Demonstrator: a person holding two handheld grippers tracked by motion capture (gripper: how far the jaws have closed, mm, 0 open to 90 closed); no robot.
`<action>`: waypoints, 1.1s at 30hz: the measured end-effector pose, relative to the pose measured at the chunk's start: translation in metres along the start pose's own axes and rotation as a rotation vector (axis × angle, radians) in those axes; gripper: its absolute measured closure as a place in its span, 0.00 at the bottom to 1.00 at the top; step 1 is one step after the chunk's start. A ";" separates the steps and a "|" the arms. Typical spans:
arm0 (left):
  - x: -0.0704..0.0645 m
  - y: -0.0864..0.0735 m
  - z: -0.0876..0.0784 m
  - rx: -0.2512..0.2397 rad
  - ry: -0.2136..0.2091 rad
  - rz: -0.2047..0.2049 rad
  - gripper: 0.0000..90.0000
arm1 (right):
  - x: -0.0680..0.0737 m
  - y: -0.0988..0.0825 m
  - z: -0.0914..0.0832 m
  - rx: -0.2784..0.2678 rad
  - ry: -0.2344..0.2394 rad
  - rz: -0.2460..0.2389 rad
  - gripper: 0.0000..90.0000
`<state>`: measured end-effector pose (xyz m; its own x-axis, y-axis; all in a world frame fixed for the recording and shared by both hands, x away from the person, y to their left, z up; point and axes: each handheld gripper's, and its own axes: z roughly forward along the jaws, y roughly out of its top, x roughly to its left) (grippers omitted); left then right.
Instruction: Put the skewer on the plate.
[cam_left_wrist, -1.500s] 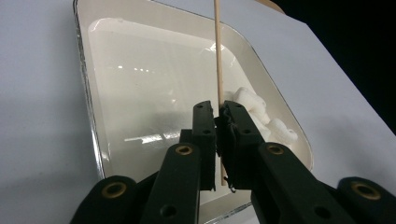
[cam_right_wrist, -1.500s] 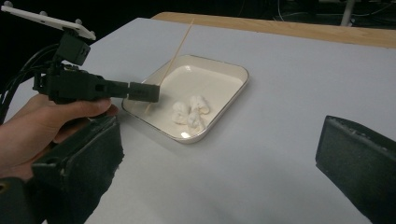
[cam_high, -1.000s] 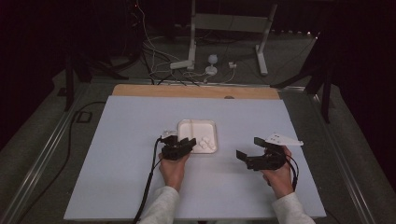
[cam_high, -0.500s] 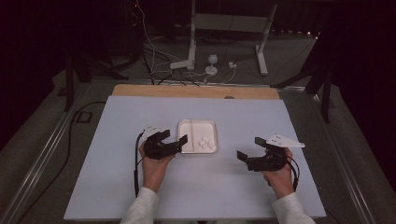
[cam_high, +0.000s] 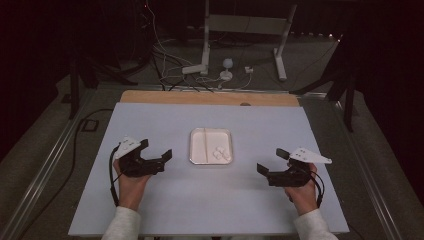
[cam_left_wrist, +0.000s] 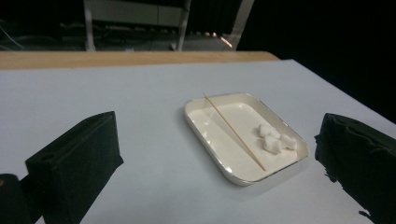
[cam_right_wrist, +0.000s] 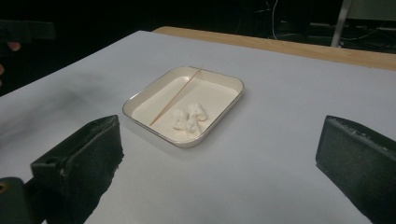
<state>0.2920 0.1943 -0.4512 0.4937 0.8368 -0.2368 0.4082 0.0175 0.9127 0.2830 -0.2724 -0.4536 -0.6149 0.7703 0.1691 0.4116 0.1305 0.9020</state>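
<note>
White rectangular tray with small white lumps and thin wooden stick sits mid-table; left gripper, jaws just opened, and right gripper are spread, empty.

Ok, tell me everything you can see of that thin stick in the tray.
The stick is a thin, straight, pale wooden skewer, apparently whole. It lies diagonally across the shallow cream tray, which has rounded corners, one end resting on the far rim, the other near the front edge. Three small white lumps sit beside it on one side, apparently not touching it. Neither tool touches it.
</note>
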 end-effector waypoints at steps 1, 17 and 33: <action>0.002 -0.001 -0.004 -0.006 0.001 0.007 0.01 | 0.000 -0.001 -0.001 -0.005 0.000 0.001 0.01; 0.018 -0.017 -0.033 -0.032 0.053 0.051 0.01 | -0.007 -0.016 -0.009 -0.017 -0.043 -0.008 0.00; 0.026 -0.024 -0.042 -0.050 0.085 0.043 0.01 | -0.022 -0.026 -0.021 -0.021 -0.105 0.004 0.00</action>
<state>0.2629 0.2389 -0.4655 0.4421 0.8807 -0.1699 0.3483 0.0060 0.9374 0.2713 -0.3057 -0.4724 -0.5390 0.8320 0.1316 0.3990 0.1145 0.9098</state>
